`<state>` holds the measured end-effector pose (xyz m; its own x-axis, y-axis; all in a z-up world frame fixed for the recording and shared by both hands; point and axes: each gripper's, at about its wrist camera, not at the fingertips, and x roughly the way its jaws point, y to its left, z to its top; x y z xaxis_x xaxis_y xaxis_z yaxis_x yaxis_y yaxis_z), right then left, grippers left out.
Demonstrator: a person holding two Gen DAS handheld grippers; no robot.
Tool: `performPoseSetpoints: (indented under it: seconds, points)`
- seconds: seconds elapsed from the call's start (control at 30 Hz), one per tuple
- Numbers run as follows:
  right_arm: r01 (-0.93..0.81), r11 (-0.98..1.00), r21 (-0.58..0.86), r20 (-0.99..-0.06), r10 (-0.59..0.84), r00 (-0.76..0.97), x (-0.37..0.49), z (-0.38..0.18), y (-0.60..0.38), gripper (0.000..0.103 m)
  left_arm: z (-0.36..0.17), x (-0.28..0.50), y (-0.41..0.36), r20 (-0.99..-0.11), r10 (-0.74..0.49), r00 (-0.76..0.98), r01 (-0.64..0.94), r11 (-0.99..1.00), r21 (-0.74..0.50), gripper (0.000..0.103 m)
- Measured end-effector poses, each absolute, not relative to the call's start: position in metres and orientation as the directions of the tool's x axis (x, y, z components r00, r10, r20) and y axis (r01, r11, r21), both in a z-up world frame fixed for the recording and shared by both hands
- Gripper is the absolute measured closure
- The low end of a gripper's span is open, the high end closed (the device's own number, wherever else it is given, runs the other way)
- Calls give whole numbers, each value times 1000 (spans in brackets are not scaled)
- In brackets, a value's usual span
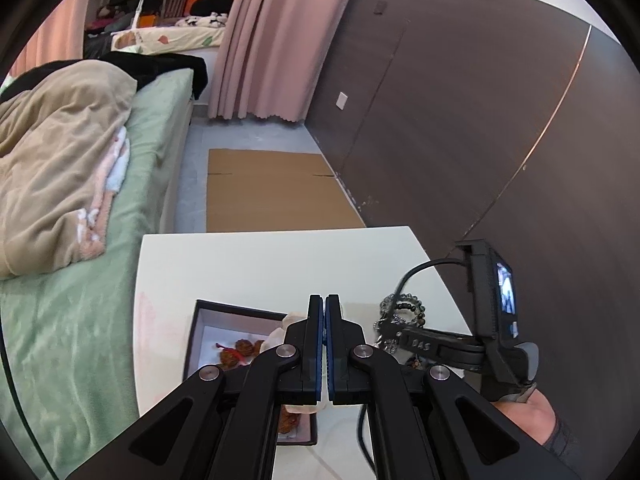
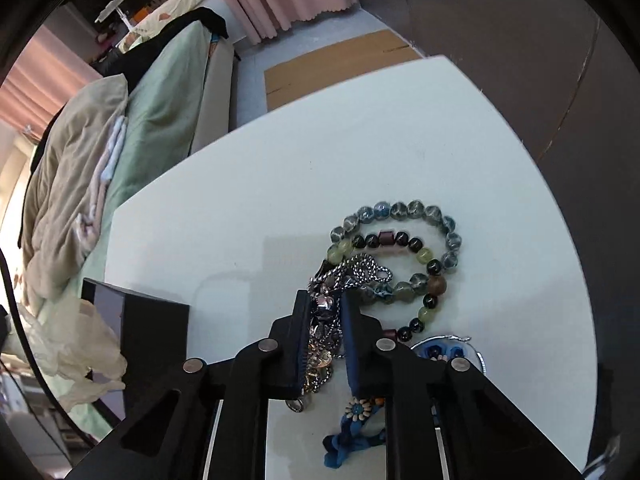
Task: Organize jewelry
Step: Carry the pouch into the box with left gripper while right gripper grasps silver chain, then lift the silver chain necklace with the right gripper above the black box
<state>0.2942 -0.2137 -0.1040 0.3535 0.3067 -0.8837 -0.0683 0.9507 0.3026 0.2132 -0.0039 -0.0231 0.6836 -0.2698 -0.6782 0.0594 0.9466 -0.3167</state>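
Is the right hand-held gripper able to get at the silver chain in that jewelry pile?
Probably yes. The right hand-held gripper already has the silver chain between its nearly closed fingers; nothing blocks it, though the bead bracelet lies tangled beside it.

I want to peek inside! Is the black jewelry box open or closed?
Open. The black jewelry box has no lid on: the left wrist view looks straight into its white lining, where reddish-brown beads lie.

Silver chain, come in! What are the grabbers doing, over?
Left gripper shut, empty, over the box. Right gripper pinching silver chain on the table. Chain tangled with bead bracelets.
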Motion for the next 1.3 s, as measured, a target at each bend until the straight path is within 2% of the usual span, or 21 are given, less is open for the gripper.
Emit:
performPoseSetpoints:
  seconds: [0.4,0.7,1.3]
  points:
    - [-125,911,394,-794,406,454,269,-40,-222,87,-9,201,24,-639,-267,721,35,936,-351,103]
    - [-227,899,375,-735,437,519,257,18,-209,87,-5,195,40,-625,-263,735,16,928,-372,103]
    - [-385,859,337,-554,512,656,223,153,-178,87,-7,188,53,-631,-259,732,-16,918,-395,103]
